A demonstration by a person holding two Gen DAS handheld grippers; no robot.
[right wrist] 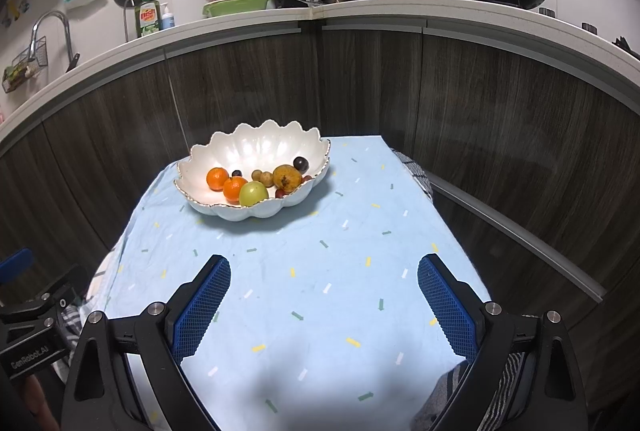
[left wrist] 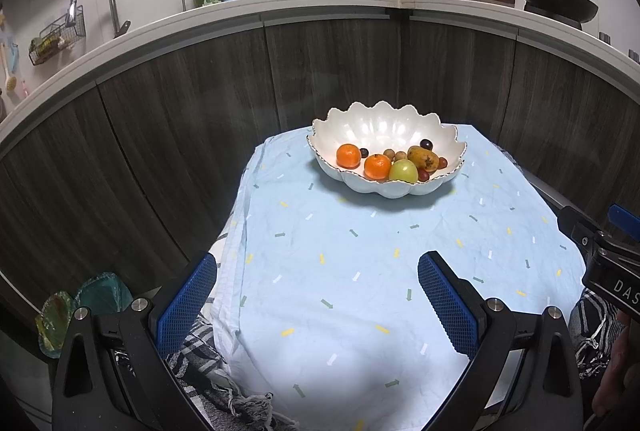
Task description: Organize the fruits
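— How are the tongs set?
— Left tongs (left wrist: 318, 305) and right tongs (right wrist: 324, 307) are held wide, empty, over the pale blue cloth-covered worktop (right wrist: 320, 271).
— And the fruit?
— It is seen in the white scalloped ceramic bowl (right wrist: 260, 151), ahead; left of the right tongs, so neither is judged clearly nearer.

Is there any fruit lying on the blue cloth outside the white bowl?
No, all the fruit sits inside the white bowl; the blue cloth is bare.

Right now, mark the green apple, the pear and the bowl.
green apple (left wrist: 403, 170): left wrist view, middle of its front face.
pear (right wrist: 287, 177): right wrist view, centre of its yellow-brown body.
bowl (right wrist: 256, 145): right wrist view, bare inner back wall.
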